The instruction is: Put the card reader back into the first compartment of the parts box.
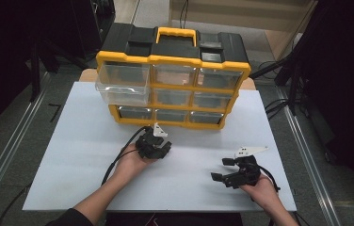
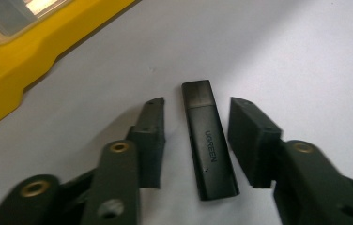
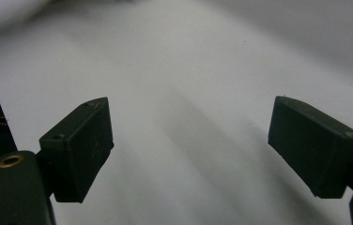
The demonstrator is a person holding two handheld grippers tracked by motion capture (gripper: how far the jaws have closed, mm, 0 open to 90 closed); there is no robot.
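Left gripper (image 2: 195, 140) is pointed down at the white table top (image 1: 71, 155), just in front of the organizer. Its jaws straddle a black USB stick (image 2: 208, 145) that lies flat on the table, printed side up, long axis running along the jaw line. A sliver of white table shows on each side of the stick, so the pads are not yet pressing: open around it, no grip. The lengthwise alignment seems deliberate: closing would pinch the narrow flanks, the steadiest hold on a thin flat body.

In the high view the left gripper (image 1: 158, 143) sits close to the bottom row of the yellow-and-black drawer organizer (image 1: 172, 59). The top-left clear drawer (image 1: 121, 84) is pulled out well beyond the others, probably the intended destination for the stick, though I cannot tell what it contains.

Right gripper (image 1: 220, 169) rests low over the table's right front area, well apart from stick and organizer. Its jaws stand wide with bare table between them. Judged idle, kept out of the left hand's way.
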